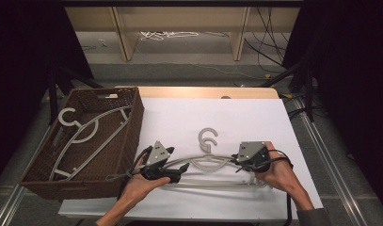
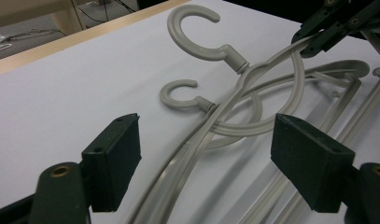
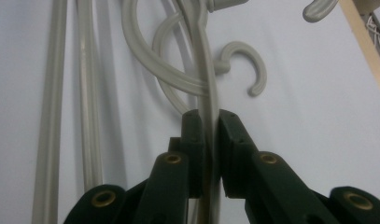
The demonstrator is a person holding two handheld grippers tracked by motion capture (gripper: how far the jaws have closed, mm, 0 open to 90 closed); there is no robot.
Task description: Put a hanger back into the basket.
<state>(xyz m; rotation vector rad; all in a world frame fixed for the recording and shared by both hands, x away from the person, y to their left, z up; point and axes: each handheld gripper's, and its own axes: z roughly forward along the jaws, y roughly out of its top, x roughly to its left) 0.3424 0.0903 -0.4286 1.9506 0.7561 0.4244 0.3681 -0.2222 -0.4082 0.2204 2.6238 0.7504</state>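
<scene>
A dim room with dark drapes at both sides surrounds a counter [image 1: 236, 92] of pale wood, covered by a matte white sheet [image 1: 255, 122]; cables lie on the grey floor beyond it. At the sheet's left edge stands a brown woven basket [image 1: 132, 127], rectangular and coarse in texture, with a grey plastic hanger in the basket [image 1: 92, 134] lying flat inside.

On the sheet just right of the basket lie the grey plastic hangers [image 1: 208, 162], smooth and slender, each with a round open hook and looped shoulders. The left gripper [image 1: 172, 170] sits near the basket's right wall, over the hangers' left end; the left gripper view shows its fingers [image 2: 114, 161] spread wide apart, holding nothing, with the upper hanger's arm running between them, and it reveals two hangers stacked, the upper hook [image 2: 197, 35] raised above the lower hook [image 2: 180, 95]. The right gripper [image 1: 243, 165], farther from the basket, has its fingers [image 3: 193, 140] pressed together on the upper hanger's thin arm, as the right gripper view shows close up.
</scene>
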